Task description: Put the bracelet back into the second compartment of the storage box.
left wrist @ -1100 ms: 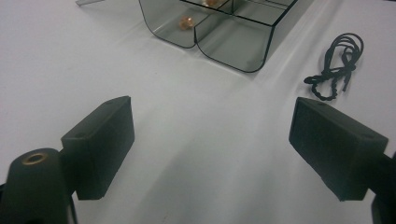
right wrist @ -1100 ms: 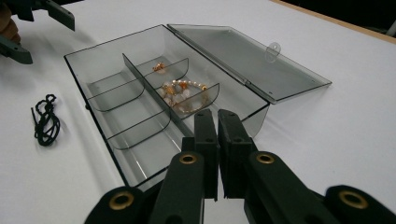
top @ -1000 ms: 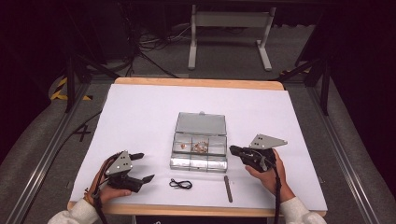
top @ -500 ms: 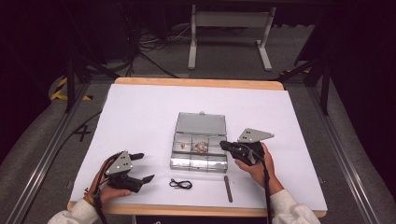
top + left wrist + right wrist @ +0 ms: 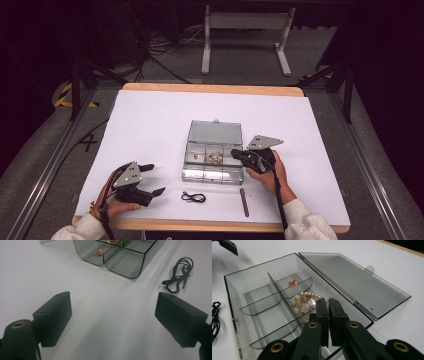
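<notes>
**Smoky plastic box lies open under closed right jaws**

Smoke-grey clear plastic compartment box (image 5: 262, 312) sits on the white table sheet (image 5: 150, 130), its hinged lid (image 5: 354, 282) folded flat beyond the right gripper (image 5: 328, 302). That gripper's jaws are clenched together on nothing, tips poised just above a string of white and orange beads (image 5: 303, 302) in the compartment directly ahead of them. A small copper-coloured trinket (image 5: 292, 282) rests in the next compartment, farther off. The left gripper (image 5: 112, 312), released with jaws spread wide, rests low over bare sheet; a coiled black cord (image 5: 178, 280) lies ahead to its right, near the box's corner.
</notes>
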Demonstrator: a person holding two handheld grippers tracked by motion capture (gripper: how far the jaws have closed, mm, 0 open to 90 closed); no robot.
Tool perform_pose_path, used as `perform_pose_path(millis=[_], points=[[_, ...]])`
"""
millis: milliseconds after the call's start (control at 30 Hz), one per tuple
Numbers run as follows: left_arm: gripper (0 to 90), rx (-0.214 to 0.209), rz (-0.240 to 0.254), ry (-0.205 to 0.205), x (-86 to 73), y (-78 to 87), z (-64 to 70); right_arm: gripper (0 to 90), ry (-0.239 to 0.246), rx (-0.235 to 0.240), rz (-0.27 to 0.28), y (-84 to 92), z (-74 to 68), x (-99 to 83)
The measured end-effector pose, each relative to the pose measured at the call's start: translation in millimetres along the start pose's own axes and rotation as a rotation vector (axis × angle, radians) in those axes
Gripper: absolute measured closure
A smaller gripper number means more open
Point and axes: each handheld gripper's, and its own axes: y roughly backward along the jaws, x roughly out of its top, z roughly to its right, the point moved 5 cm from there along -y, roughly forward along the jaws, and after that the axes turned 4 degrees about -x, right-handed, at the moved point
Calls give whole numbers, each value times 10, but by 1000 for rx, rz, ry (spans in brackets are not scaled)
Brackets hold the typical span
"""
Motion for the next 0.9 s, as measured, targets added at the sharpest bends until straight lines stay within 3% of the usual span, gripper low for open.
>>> perform_pose_path(millis=[900], points=[[150, -4, -2, -2, 0, -3, 1, 867, -12, -19, -42, -114, 58, -68]])
